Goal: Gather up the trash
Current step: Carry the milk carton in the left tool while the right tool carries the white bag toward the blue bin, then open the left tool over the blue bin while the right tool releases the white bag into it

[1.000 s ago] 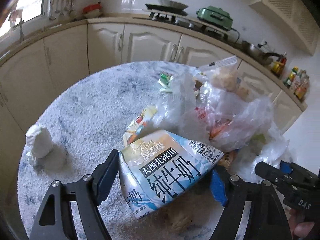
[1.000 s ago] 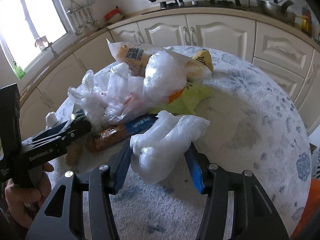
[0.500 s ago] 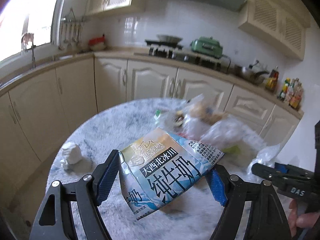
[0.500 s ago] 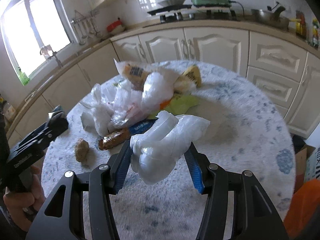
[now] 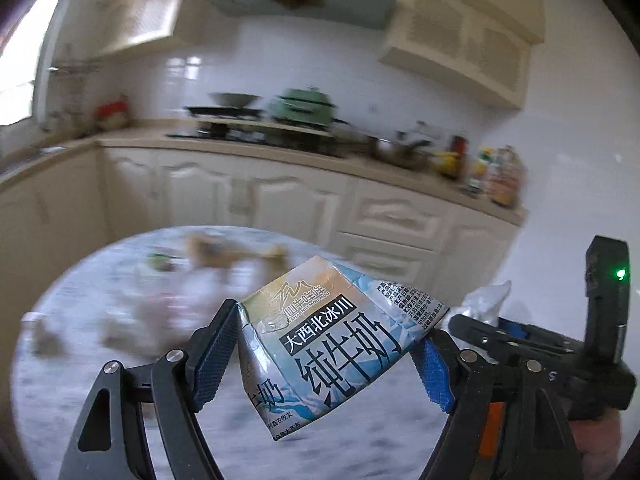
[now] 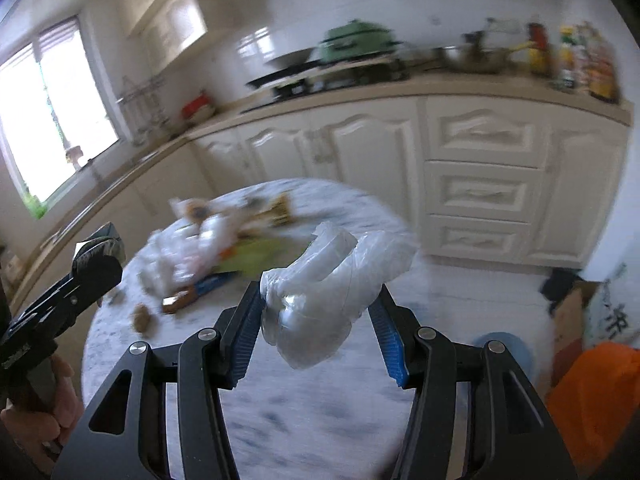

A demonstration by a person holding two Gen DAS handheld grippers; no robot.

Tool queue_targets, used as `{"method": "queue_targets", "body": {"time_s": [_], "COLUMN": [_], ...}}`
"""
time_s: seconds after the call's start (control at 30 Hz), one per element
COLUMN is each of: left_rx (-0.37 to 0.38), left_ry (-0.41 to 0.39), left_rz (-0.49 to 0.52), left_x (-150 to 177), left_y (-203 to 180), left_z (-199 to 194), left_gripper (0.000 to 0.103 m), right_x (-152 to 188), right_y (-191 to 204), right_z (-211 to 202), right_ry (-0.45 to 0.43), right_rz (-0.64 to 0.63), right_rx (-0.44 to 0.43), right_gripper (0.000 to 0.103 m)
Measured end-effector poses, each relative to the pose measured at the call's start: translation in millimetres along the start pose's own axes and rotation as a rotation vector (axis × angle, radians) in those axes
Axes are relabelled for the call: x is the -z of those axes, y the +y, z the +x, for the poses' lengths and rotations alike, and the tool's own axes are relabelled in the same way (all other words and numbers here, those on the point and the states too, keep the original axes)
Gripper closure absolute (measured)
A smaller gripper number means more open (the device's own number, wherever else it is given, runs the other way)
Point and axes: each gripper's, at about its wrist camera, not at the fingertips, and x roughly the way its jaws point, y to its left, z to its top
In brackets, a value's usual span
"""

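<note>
- While both claws hang above the round table (image 6: 320, 420), the left gripper (image 5: 326, 350) is clamped on a crumpled milk carton (image 5: 332, 344), blue pads pressing its two sides; the carton sits tilted, lifted clear of the tabletop.
- Just to that carton's right, in the left wrist view, the right gripper (image 5: 492, 330) shows from the side with a bit of white plastic sticking out of it.
- From its own camera, the right gripper (image 6: 316, 320) is closed around a wadded clear plastic bag (image 6: 324, 296), which bulges above and below the pads and hangs over the table.
- At the left edge of the right wrist view, the person's hand (image 6: 52, 404) grips the left tool's handle.
- Farther back on the table lies a blurred trash pile (image 6: 212, 248): pale bags, something green-yellow, a blue-and-brown wrapper, a small brown lump.
- An orange object (image 6: 592, 396) sits low on the right, with a cardboard box (image 6: 572, 316) beyond it.
- Beyond the table run cream cabinets (image 6: 472, 184) under a counter carrying a green cooker (image 6: 356, 44) and bottles (image 6: 576, 60).
- A bright window (image 6: 52, 120) is at far left.
</note>
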Motion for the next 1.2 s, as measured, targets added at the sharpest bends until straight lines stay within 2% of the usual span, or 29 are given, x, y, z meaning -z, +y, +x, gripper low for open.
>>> {"method": "queue_targets", "body": {"time_s": [0.17, 0.27, 0.4, 0.5, 0.53, 0.6, 0.67, 0.77, 0.87, 0.93, 1.0, 1.03, 1.13, 1.17, 1.2], "left_rx": [0.163, 0.216, 0.266, 0.271, 0.270, 0.248, 0.236, 0.209, 0.194, 0.168, 0.143, 0.134, 0.107, 0.107, 0.101], "left_ry": [0.080, 0.127, 0.241, 0.312, 0.362, 0.401, 0.457, 0.523, 0.565, 0.601, 0.617, 0.617, 0.613, 0.611, 0.608], "left_rz": [0.041, 0.069, 0.109, 0.142, 0.160, 0.186, 0.200, 0.217, 0.234, 0.262, 0.278, 0.283, 0.287, 0.281, 0.274], "left_x": [-0.2, 2.8, 12.3, 12.7, 20.3, 24.7, 16.2, 20.5, 7.4, 0.9, -3.4, -4.6, -6.4, -6.0, -7.9], "left_y": [-77.4, -112.6, -165.4, -187.8, -200.8, -212.2, -221.2, -240.2, -254.1, -270.0, -283.4, -287.8, -295.8, -291.2, -293.4], "left_z": [54.9, 87.4, 154.3, 199.3, 220.6, 253.2, 290.3, 332.0, 372.4, 402.9, 420.6, 430.5, 441.4, 427.5, 431.7], "left_gripper": [0.027, 0.027, 0.027, 0.027, 0.027, 0.027, 0.027, 0.027, 0.025, 0.014, 0.004, 0.001, 0.001, 0.001, 0.001], "right_x": [-1.6, 2.6, 10.6, 22.2, 26.8, 33.2, 36.7, 41.3, 47.0, 51.9, 58.4, 59.9, 66.3, 68.1, 69.3], "right_y": [-86.7, -138.6, -198.3, -236.6, -246.6, -262.8, -278.9, -298.1, -316.5, -328.4, -339.4, -342.4, -350.2, -351.0, -352.4], "right_z": [-21.9, -26.8, -17.8, 0.5, 7.1, 20.7, 34.1, 53.4, 71.2, 83.8, 92.1, 94.5, 96.7, 95.1, 94.6], "right_ry": [-0.006, 0.004, 0.036, 0.083, 0.098, 0.125, 0.146, 0.175, 0.203, 0.229, 0.242, 0.248, 0.246, 0.246, 0.245], "right_rz": [0.077, 0.140, 0.229, 0.283, 0.299, 0.328, 0.360, 0.391, 0.425, 0.454, 0.487, 0.496, 0.531, 0.535, 0.539], "right_rx": [0.135, 0.199, 0.243, 0.254, 0.254, 0.253, 0.247, 0.245, 0.239, 0.245, 0.262, 0.265, 0.264, 0.275, 0.277], "right_gripper": [0.049, 0.049, 0.049, 0.049, 0.049, 0.049, 0.049, 0.049, 0.045, 0.043, 0.028, 0.014, 0.010, 0.008, 0.006]}}
